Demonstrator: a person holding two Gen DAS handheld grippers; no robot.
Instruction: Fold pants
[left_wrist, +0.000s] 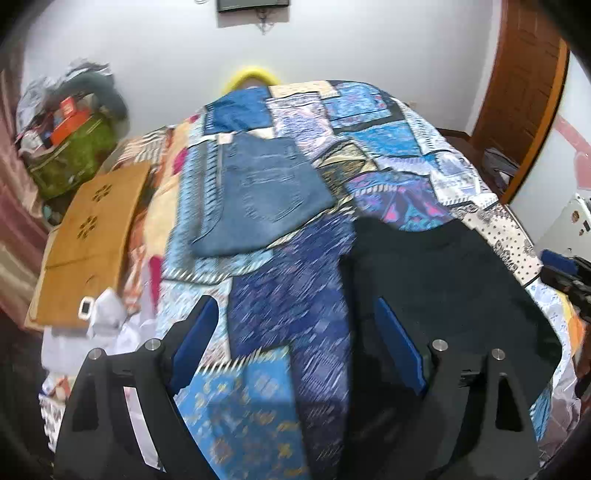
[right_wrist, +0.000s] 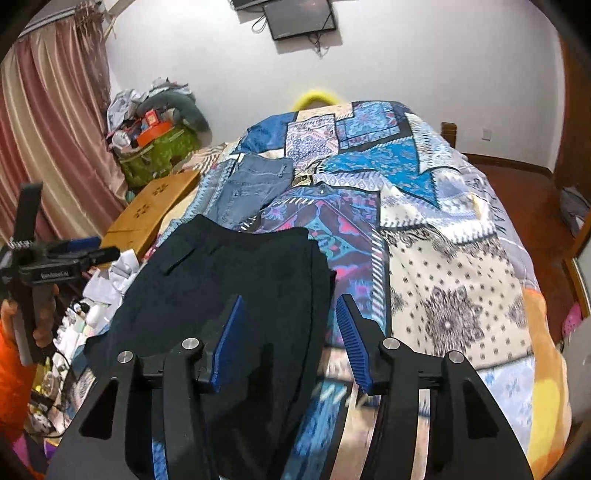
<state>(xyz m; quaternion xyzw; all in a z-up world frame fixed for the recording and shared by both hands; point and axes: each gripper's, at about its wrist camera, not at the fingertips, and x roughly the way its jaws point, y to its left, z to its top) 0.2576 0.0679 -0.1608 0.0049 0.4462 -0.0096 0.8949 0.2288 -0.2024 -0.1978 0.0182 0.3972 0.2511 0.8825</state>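
Black pants (right_wrist: 221, 280) lie folded on the patchwork quilt (right_wrist: 443, 258), with their near end hanging toward me. My right gripper (right_wrist: 293, 345) hovers over their right edge; its blue pads (right_wrist: 354, 347) stand apart and press on nothing, with dark cloth below the gap. In the left wrist view the black pants (left_wrist: 443, 295) sit to the right, partly under the right finger. My left gripper (left_wrist: 299, 338) is wide open over bare quilt (left_wrist: 288, 280). Folded blue jeans (left_wrist: 266, 199) rest farther up the bed. A hand holds the left gripper (right_wrist: 62, 258) at the left.
A wooden board (left_wrist: 92, 236) lies at the bed's left edge, beside a green bag (left_wrist: 74, 155) heaped with clutter. Small bottles and papers (right_wrist: 81, 317) crowd the near left. Pink curtains (right_wrist: 48, 129) hang left and a wooden door (left_wrist: 524, 92) stands at right.
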